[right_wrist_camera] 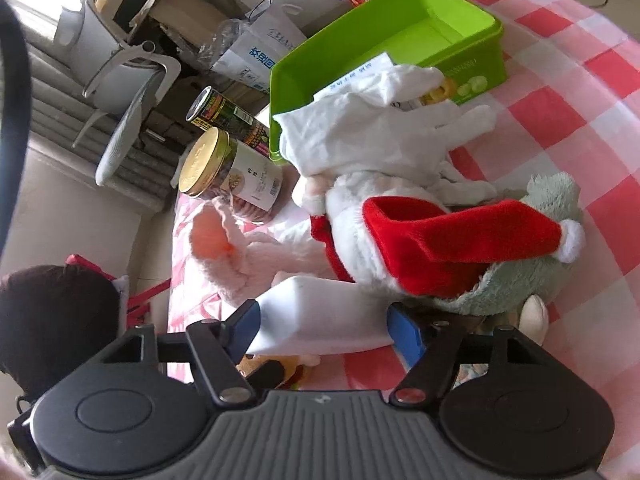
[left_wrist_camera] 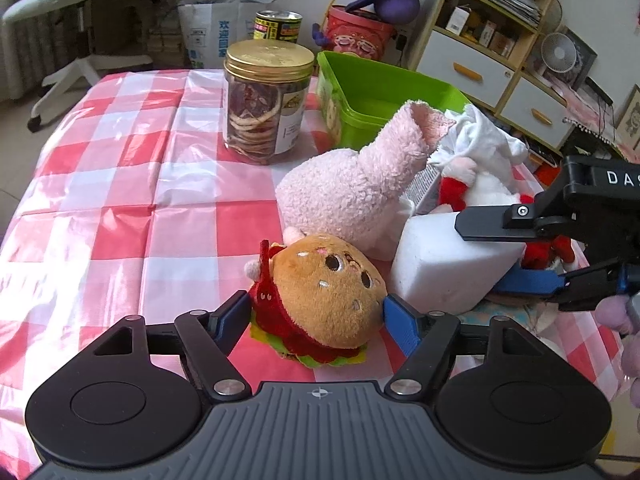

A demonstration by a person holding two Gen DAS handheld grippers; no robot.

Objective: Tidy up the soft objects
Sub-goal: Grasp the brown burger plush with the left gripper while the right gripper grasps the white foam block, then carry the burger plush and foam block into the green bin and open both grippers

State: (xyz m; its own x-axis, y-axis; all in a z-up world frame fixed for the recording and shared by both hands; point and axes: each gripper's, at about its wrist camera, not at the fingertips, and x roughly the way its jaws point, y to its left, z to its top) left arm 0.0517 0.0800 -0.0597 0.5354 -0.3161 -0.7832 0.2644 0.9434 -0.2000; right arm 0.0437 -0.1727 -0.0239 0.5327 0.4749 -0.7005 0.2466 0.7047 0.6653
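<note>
A brown burger-shaped plush point(left_wrist_camera: 332, 300) lies on the checked tablecloth point(left_wrist_camera: 120, 160), and my left gripper point(left_wrist_camera: 316, 316) is shut on it, a blue pad against each side. To its right stands a white foam block point(left_wrist_camera: 444, 264), and my right gripper point(left_wrist_camera: 480, 256) grips it from the right. The right wrist view shows that block point(right_wrist_camera: 320, 316) between the pads of the right gripper point(right_wrist_camera: 324, 328). Behind it lie a pink fleecy plush point(left_wrist_camera: 352, 192), a white plush in a red Santa hat point(right_wrist_camera: 440, 232) and a grey-green plush point(right_wrist_camera: 532, 280). The green bin point(left_wrist_camera: 384, 84) stands at the back with nothing in it.
A gold-lidded jar of dried slices point(left_wrist_camera: 268, 96) stands left of the bin, with a dark can point(left_wrist_camera: 278, 26) behind it. White cloth point(right_wrist_camera: 360, 136) drapes over the bin's near wall. An office chair, bags and a shelf unit surround the table.
</note>
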